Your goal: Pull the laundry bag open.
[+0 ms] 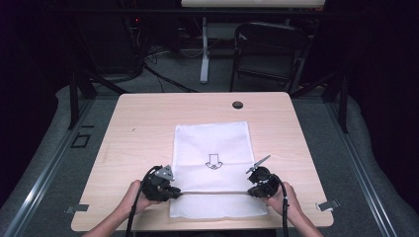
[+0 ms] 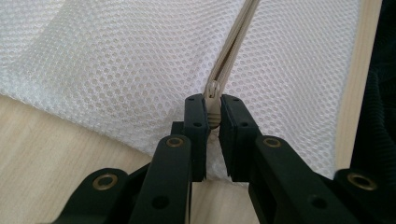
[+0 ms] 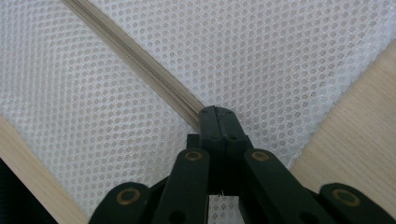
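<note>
- High view: white mesh laundry bag (image 1: 212,148) flat mid-table, zipper (image 1: 212,193) near my edge.
- My left gripper (image 2: 213,114) pinches the zipper pull (image 2: 213,93).
- My right gripper (image 3: 218,122) clamps the zipper's end; I judge steady tension, straight pull best.

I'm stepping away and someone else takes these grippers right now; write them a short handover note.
Left gripper: shut on the zipper pull at the left end of the white mesh bag.
Right gripper: shut on the right end of the zipper, bracing it.
The bag lies flat on the wooden table, zipper running across it near the person's edge.
Done: both ends gripped, zipper closed along its visible length.
Left: probably draw the pull along the zipper towards the right gripper while that end stays held.
</note>
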### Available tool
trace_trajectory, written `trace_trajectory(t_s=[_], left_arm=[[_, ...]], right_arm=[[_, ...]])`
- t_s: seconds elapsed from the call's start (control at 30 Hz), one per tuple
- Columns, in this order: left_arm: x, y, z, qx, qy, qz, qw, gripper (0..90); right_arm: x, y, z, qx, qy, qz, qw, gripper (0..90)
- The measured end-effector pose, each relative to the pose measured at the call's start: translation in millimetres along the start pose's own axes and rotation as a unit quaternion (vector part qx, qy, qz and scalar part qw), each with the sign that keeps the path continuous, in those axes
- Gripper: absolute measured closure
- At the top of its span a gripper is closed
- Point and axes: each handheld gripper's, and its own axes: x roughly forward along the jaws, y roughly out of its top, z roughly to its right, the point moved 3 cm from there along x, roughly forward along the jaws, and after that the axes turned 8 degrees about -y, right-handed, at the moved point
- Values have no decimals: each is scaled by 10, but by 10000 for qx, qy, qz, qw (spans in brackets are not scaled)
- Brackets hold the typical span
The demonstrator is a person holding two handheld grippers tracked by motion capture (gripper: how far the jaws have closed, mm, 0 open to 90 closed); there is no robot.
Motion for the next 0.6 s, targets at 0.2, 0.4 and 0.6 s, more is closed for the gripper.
trace_trajectory(t_s=[0.2,0.4,0.6], left_arm=[[-10,-9,5,7,12,-5,10000,815],[-31,-24,10,33,29,-3,10000,815],[-50,-49,-3,18,16,3,10000,815]], right_arm=[[-5,-4,15,-39,1,-38,10000,900],[-5,-11,25,-18,-15,-30,10000,900],[-10,-20,33,5,27,-18,10000,900]])
